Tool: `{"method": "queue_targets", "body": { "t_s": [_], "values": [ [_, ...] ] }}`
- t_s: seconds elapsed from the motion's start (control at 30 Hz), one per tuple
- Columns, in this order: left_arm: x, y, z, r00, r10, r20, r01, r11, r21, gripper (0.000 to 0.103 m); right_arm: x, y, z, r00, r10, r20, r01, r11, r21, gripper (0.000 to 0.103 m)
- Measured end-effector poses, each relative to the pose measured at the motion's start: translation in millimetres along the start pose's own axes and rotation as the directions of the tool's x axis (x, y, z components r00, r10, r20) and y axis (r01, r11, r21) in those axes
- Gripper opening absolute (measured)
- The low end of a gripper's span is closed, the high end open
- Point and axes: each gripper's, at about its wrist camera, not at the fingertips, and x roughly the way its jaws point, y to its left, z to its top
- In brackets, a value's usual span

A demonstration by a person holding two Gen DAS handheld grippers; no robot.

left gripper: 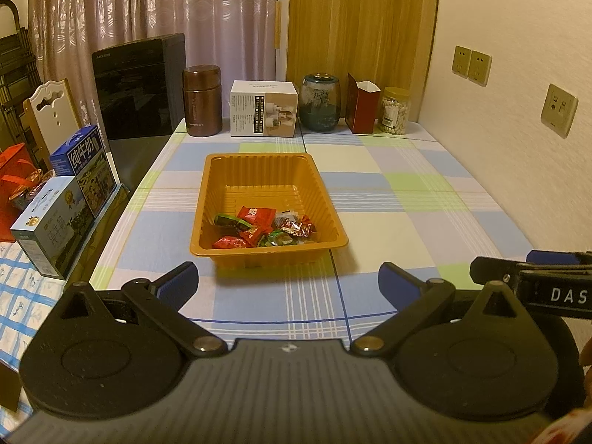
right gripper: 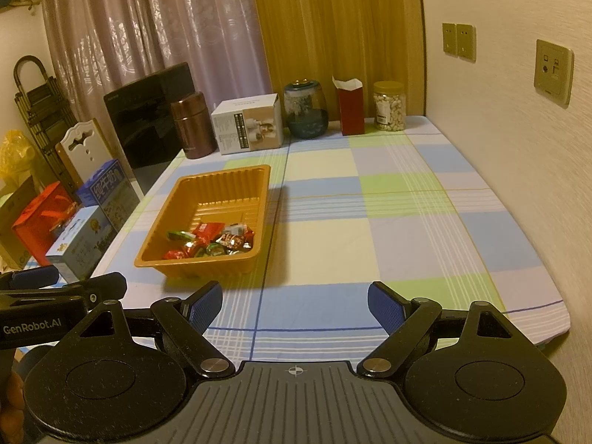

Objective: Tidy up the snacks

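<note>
An orange plastic tray (left gripper: 259,170) sits on the checked tablecloth, also in the right wrist view (right gripper: 218,181). Several wrapped snacks (left gripper: 264,227) in red and green lie at its near end, also in the right wrist view (right gripper: 211,240). My left gripper (left gripper: 288,281) is open and empty, just in front of the tray's near rim. My right gripper (right gripper: 294,307) is open and empty, to the right of the tray and nearer the table's front. Each gripper shows at the edge of the other's view, the right one (left gripper: 532,270) and the left one (right gripper: 66,285).
Along the table's far edge stand a brown flask (left gripper: 201,101), a white box (left gripper: 263,108), a glass jar (left gripper: 319,103), a red carton (left gripper: 362,107) and a jar of nuts (left gripper: 395,111). A black appliance (left gripper: 140,85) and milk boxes (left gripper: 66,199) are at the left. A wall is on the right.
</note>
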Motion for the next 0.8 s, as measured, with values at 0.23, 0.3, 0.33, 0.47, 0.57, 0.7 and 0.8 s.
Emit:
{"method": "queue_targets", "body": {
  "t_s": [0.23, 0.3, 0.33, 0.47, 0.57, 0.7, 0.8],
  "values": [
    [-0.4, 0.5, -0.3, 1.0, -0.001, 0.0, 0.001, 1.0, -0.003, 0.103, 0.2, 1.3, -0.6, 1.0, 0.0, 0.0, 0.0, 1.0, -0.001, 0.085],
    [-0.4, 1.0, 0.1, 1.0, -0.002, -0.001, 0.002, 1.0, -0.003, 0.103, 0.3, 1.1, -0.8, 1.0, 0.0, 0.0, 0.0, 1.0, -0.001, 0.085],
    [-0.4, 1.0, 0.1, 1.0, -0.002, -0.001, 0.002, 1.0, -0.004, 0.103, 0.3, 1.1, -0.8, 1.0, -0.001, 0.0, 0.001, 1.0, -0.001, 0.085],
    [-0.8, 0.9, 0.1, 1.0, -0.003, 0.001, 0.003, 1.0, -0.003, 0.103, 0.3, 1.4, -0.8, 1.0, 0.0, 0.001, 0.0, 1.0, -0.001, 0.085],
    [-0.7, 0.6, 0.1, 1.0, -0.003, 0.0, 0.003, 1.0, -0.004, 0.103, 0.4, 1.4, -0.9, 1.0, -0.001, 0.0, 0.001, 1.0, 0.0, 0.085],
    [-0.4, 0.0, 0.2, 1.0, -0.008, -0.002, 0.008, 1.0, -0.008, 0.103, 0.3, 1.3, -0.8, 1.0, 0.0, 0.0, 0.0, 1.0, -0.001, 0.085],
    [-0.3, -2.0, 0.3, 1.0, -0.018, 0.001, 0.018, 1.0, -0.009, 0.103, 0.4, 1.5, -0.8, 1.0, 0.0, 0.0, 0.0, 1.0, -0.001, 0.085]
  ]
}}
